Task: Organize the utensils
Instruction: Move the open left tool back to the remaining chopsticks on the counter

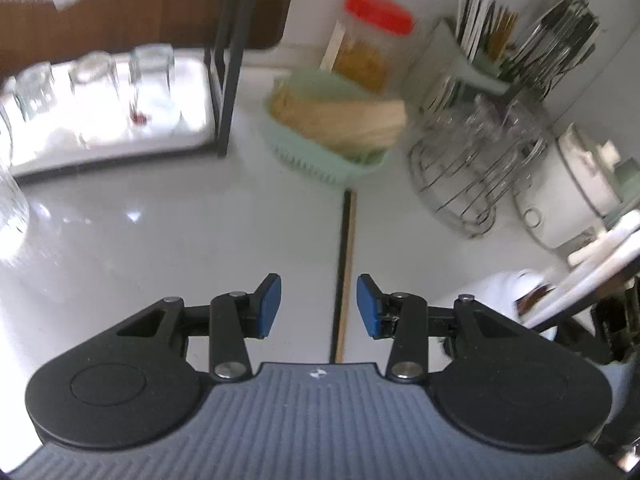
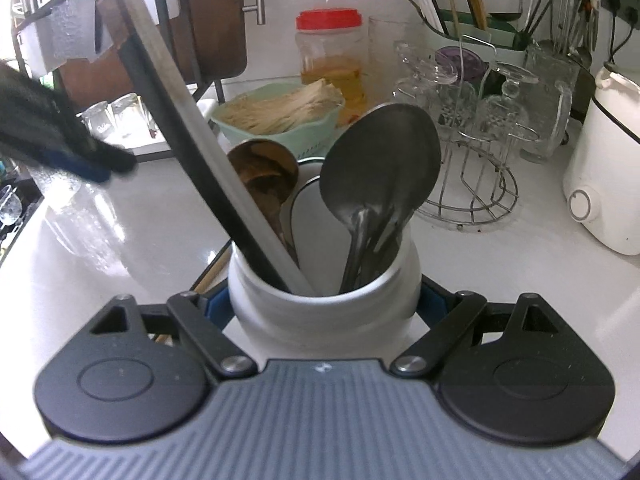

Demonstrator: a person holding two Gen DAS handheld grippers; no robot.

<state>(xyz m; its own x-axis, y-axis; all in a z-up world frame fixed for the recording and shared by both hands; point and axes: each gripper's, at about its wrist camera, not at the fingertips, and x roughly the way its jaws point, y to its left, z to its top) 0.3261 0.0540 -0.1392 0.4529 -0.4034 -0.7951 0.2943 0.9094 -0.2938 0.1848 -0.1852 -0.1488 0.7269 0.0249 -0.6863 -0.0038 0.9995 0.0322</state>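
Between right gripper (image 2: 324, 304) jaws — white jar (image 2: 324, 300), gripped (perhaps four utensils); left gripper (image 1: 319, 306) spread.

On the counter (image 2: 500, 264) a utensil jar (image 2: 324, 300) stands nearest, holding spoons (image 2: 380, 168), with a chopstick (image 1: 345, 280) lying to its left, a basket (image 2: 280, 120) behind it, and a wire glass rack (image 2: 480, 152) to the far right.

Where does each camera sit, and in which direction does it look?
Left wrist: on the left tool, looking down at the white counter and a chopstick; open jaws show.
Right wrist: on the right tool, gripping the white utensil holder; the left tool shows.
Shared: green basket, red-lidded jar.
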